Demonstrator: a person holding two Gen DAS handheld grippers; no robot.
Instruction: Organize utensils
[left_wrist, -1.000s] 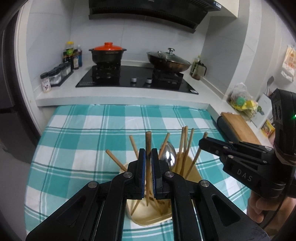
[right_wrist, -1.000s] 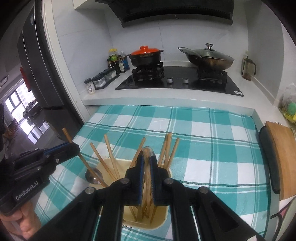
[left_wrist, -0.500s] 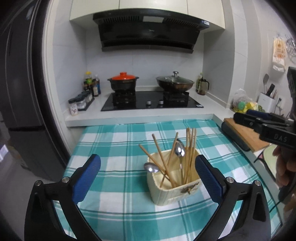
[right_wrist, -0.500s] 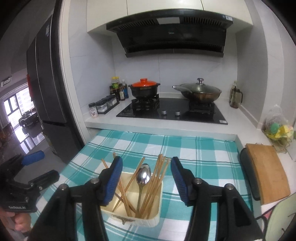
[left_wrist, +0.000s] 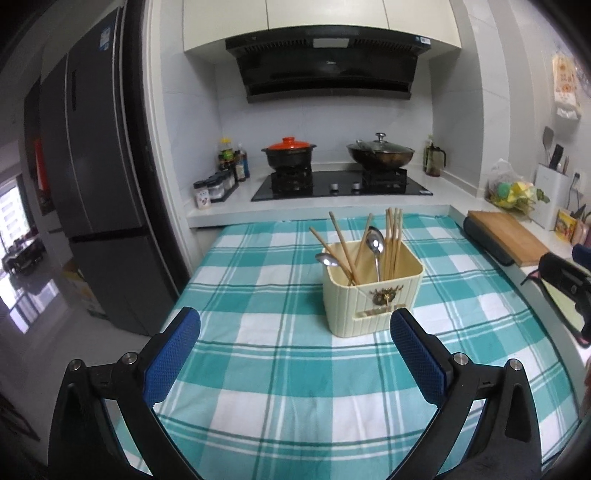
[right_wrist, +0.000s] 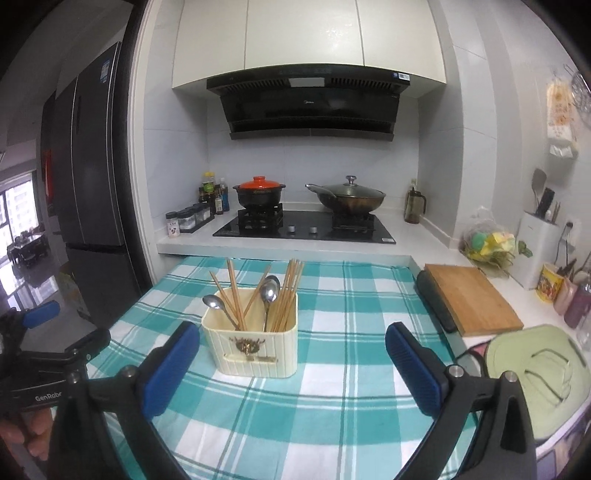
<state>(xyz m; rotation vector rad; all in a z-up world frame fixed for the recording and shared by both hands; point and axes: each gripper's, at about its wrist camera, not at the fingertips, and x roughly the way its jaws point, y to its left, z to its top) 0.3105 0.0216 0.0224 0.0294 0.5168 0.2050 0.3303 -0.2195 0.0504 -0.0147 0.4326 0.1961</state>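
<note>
A cream ribbed utensil holder stands on the teal checked tablecloth. Several wooden chopsticks lean inside it, along with two metal spoons. My left gripper is open and empty, held back from the holder on its near side. My right gripper is also back from the holder, its jaws opening wide with nothing between them. The holder sits just beyond its left pad.
Behind the table a counter carries a hob, an orange-lidded pot and a lidded wok. A wooden cutting board and a green mat lie to the right. A dark fridge stands left.
Both grippers let go of utensils in the holder, opened wide and drew back from it. The holder now appears farther off and whole in both views.
</note>
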